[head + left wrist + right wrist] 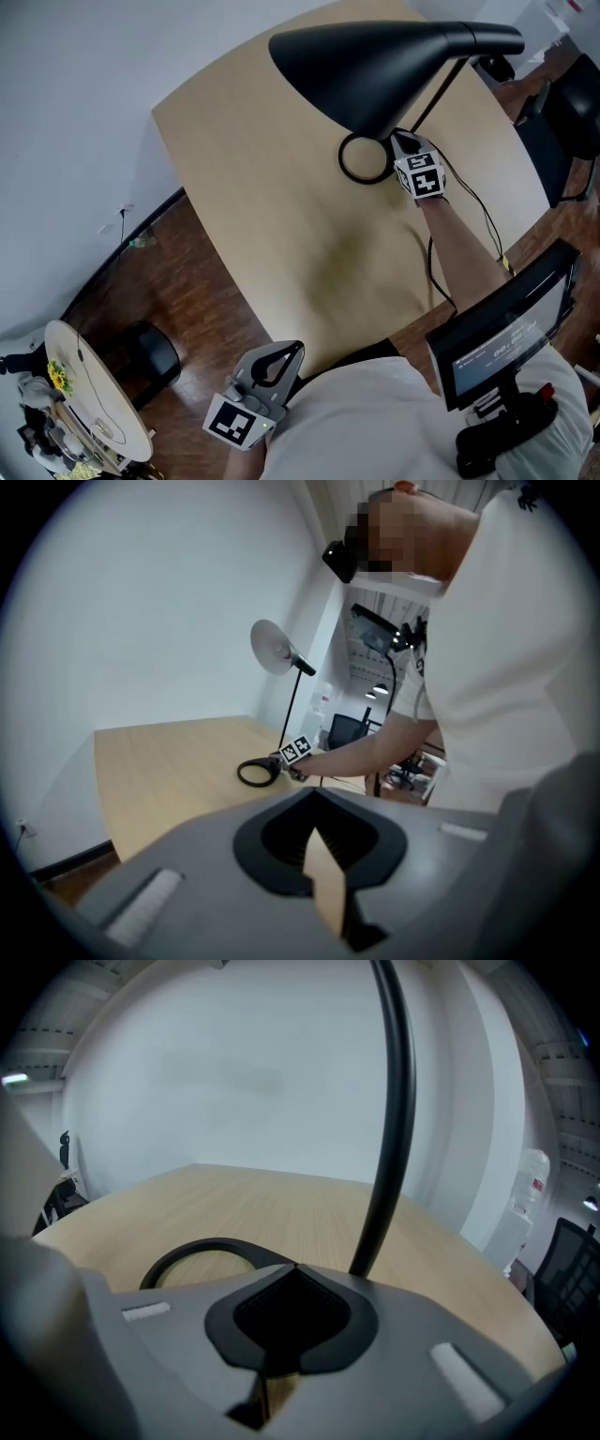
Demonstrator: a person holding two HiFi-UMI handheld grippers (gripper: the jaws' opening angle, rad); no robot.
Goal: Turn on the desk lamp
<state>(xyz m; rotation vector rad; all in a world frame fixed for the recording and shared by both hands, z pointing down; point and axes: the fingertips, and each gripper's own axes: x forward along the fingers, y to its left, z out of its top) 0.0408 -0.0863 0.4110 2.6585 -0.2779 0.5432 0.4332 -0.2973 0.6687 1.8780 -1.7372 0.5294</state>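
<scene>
A black desk lamp stands on the pale wooden table (281, 206). Its big cone shade (375, 61) hangs over a ring-shaped base (364, 157), and a thin pole (389, 1119) rises from the ring's right side. My right gripper (398, 145) is shut, its tips at the ring's edge beside the foot of the pole; the shade partly hides them. In the right gripper view, the ring base (192, 1252) lies just past the tips. My left gripper (296, 348) is shut and holds nothing, low at the table's near edge. In the left gripper view, the lamp (273, 647) and the right gripper (281, 759) appear far off.
A black cable (473, 202) trails from the lamp toward the table's right edge. A dark screen device (506, 328) is at my chest on the right. An office chair (574, 103) stands at the far right. A black bin (150, 356) and a round board (94, 403) are on the floor at left.
</scene>
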